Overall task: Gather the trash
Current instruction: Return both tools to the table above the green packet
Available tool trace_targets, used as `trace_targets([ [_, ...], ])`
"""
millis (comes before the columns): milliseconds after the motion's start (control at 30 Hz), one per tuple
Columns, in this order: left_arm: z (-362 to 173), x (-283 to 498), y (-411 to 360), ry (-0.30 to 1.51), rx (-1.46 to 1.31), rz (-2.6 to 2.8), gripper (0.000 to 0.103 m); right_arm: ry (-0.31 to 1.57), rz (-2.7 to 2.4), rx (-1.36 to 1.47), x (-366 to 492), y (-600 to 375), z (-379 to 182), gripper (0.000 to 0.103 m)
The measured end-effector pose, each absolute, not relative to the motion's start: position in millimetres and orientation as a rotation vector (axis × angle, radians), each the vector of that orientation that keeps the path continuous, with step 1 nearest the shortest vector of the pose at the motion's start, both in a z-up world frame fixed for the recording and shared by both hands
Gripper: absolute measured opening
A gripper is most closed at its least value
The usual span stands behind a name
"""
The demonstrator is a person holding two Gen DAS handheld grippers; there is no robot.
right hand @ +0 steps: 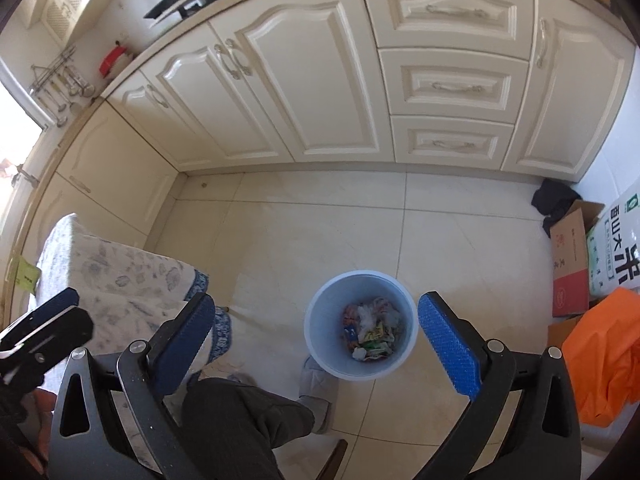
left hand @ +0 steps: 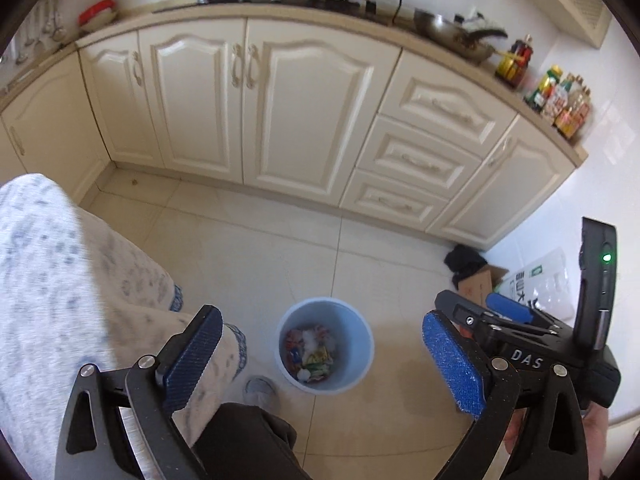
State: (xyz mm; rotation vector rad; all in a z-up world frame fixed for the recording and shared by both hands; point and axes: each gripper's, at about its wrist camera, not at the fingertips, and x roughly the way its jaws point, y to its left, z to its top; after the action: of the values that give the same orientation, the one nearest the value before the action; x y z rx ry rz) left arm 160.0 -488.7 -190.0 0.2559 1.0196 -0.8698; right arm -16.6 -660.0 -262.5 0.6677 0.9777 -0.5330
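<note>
A light blue trash bin (left hand: 352,322) stands on the tiled floor, with several crumpled wrappers (left hand: 310,354) inside. It also shows in the right wrist view (right hand: 320,320), with the wrappers (right hand: 370,334) at its bottom. My left gripper (left hand: 324,360) is open and empty, held high above the bin. My right gripper (right hand: 316,346) is open and empty, also high above the bin. The right gripper's body shows at the right of the left wrist view (left hand: 520,332); the left gripper shows at the left edge of the right wrist view (right hand: 40,332).
Cream kitchen cabinets (right hand: 304,80) line the far wall. A table with a floral cloth (right hand: 116,268) is at the left. The person's leg (right hand: 240,416) and slipper (right hand: 316,388) are beside the bin. A cardboard box (right hand: 570,256), a rice bag (right hand: 618,248) and an orange bag (right hand: 608,356) lie at the right.
</note>
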Motion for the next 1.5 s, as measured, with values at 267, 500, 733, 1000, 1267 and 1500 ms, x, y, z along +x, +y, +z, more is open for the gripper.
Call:
trace_targets([
  [267,-139.1,135.4,-363.0,0.868,0.162,-0.771,0.102,0.910,-0.421,0.595,21.8,-605.9,-212.3,0.103],
  [500,-98.0,115.4,-243.9,0.800,0.022,-0.648,0.102,0.840,-0.267,0.496,67.9,-528.6,-158.1,0.103],
  [733,-60.4,99.6,-133.6,0.712,-0.067,-0.481,0.102,0.788,-0.092,0.386,117.8,-442.3,-115.1,0.103],
  [1000,-44.3,82.7,-29.9,0.624,-0.116,-0.233,0.102,0.794,0.108,0.236,188.9,-332.5,-104.6,0.103],
  [1267,-72.8,105.9,26.8,0.672,-0.144,-0.067,0.102,0.876,0.243,0.083,288.9,-241.9,-153.3,0.103],
  [1500,-94.4,157.1,35.2,0.739,-0.131,-0.027,0.102,0.976,0.306,-0.021,372.5,-198.0,-217.5,0.103],
])
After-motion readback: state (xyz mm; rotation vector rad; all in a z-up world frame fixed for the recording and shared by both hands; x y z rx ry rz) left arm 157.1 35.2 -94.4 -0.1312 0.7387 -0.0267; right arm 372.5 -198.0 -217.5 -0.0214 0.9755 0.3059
